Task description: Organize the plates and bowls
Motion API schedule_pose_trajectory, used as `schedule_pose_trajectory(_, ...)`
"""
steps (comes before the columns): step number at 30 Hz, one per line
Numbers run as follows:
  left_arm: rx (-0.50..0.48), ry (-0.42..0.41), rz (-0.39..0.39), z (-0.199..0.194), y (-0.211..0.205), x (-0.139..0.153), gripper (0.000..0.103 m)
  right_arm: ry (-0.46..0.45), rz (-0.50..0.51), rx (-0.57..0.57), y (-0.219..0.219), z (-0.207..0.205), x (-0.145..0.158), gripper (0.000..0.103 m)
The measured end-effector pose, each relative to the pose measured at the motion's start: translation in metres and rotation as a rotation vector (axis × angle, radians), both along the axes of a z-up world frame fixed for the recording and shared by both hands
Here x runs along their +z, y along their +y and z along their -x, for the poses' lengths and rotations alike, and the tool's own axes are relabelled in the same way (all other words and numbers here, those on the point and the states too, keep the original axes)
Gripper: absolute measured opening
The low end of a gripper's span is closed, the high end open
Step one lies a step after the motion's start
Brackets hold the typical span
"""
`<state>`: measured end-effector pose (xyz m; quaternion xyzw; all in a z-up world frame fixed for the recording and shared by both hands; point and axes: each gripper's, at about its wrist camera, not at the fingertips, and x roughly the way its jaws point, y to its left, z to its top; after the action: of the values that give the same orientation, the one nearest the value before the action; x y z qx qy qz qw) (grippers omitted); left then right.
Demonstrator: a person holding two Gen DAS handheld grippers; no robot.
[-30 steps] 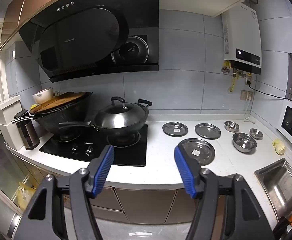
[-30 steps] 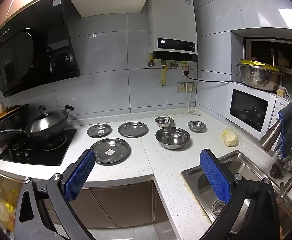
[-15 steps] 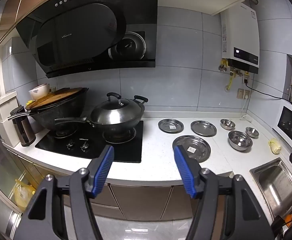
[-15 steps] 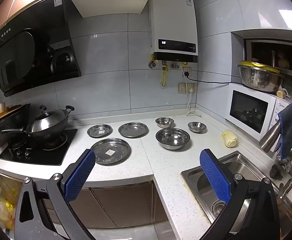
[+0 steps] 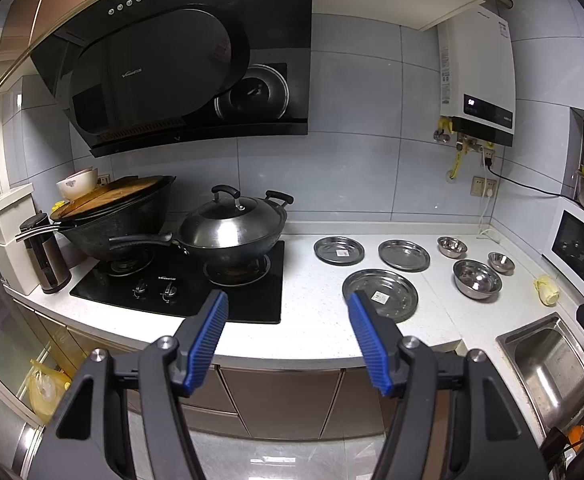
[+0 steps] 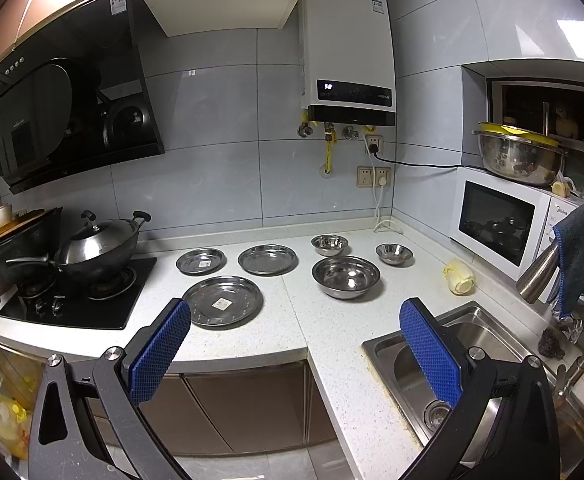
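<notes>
Three steel plates lie on the white counter: a large one (image 6: 223, 301) at the front, a small one (image 6: 201, 261) behind it on the left, a medium one (image 6: 268, 259) behind on the right. Three steel bowls stand to their right: a large bowl (image 6: 346, 277), a small bowl (image 6: 329, 244) behind it, and the smallest bowl (image 6: 394, 253) further right. The left wrist view shows the large plate (image 5: 380, 295) and the large bowl (image 5: 477, 279) too. My left gripper (image 5: 286, 340) and right gripper (image 6: 294, 354) are both open and empty, held off the counter's front edge.
A black hob (image 5: 180, 286) with a lidded wok (image 5: 232, 232) and a second pan (image 5: 112, 220) is at the left. A sink (image 6: 452, 364) is at the front right, a microwave (image 6: 500, 220) behind it. A yellow lump (image 6: 460, 278) lies near the sink.
Both views have shifted only slightly; the left camera sits a little further back and higher than a second ago. Nothing on the counter has moved. Both grippers stay open.
</notes>
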<state>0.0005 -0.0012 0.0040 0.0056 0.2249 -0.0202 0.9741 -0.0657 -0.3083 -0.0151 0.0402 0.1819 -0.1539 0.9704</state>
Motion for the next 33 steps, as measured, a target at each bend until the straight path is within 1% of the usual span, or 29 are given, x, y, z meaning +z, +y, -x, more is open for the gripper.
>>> schedule_pose_trajectory(11, 0.0, 0.002, 0.004, 0.003, -0.006, 0.001, 0.061, -0.002, -0.003, -0.005, 0.001, 0.008, 0.001, 0.102)
schedule_pose_trajectory(17, 0.0, 0.004, 0.017, 0.015, -0.006, -0.001, 0.061, -0.002, -0.001, -0.008, 0.001, 0.01, 0.002, 0.102)
schedule_pose_trajectory(33, 0.0, 0.004, 0.017, 0.013, -0.005, -0.002, 0.061, -0.002, -0.003, -0.008, 0.001, 0.011, 0.002, 0.102)
